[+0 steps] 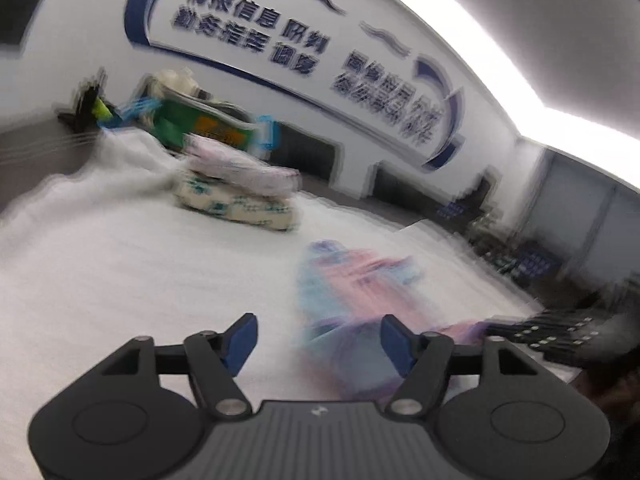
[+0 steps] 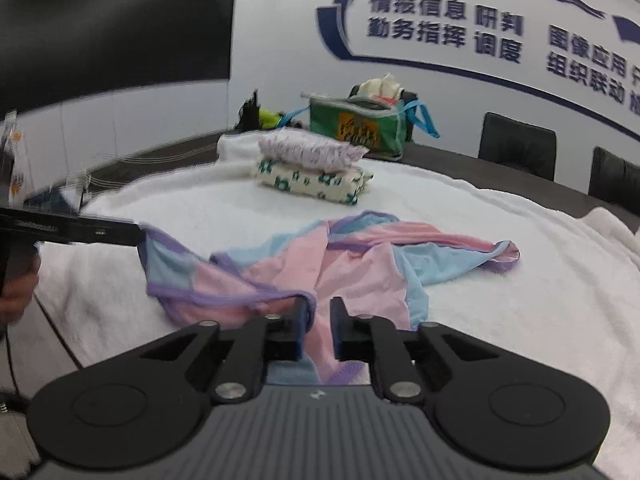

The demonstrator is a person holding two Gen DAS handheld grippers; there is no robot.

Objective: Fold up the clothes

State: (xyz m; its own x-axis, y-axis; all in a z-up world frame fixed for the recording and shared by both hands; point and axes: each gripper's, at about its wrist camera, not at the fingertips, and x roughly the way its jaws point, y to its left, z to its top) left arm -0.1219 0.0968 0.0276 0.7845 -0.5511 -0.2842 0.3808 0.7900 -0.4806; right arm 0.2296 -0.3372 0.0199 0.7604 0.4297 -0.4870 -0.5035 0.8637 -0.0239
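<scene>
Pastel garment [image 2: 320, 256] lies crumpled on the white towel [image 2: 500, 300], its near edge between the nearly closed jaws of the right gripper [image 2: 320, 320]. Left gripper [image 1: 316, 340] hovers wide open, holding nothing. Spreading the fabric flat first would likely make the fold cleaner.

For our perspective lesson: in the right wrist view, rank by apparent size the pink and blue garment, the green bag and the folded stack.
1. pink and blue garment, nearest the camera, which flatters it.
2 and 3. green bag and folded stack: alike, unranked.
</scene>
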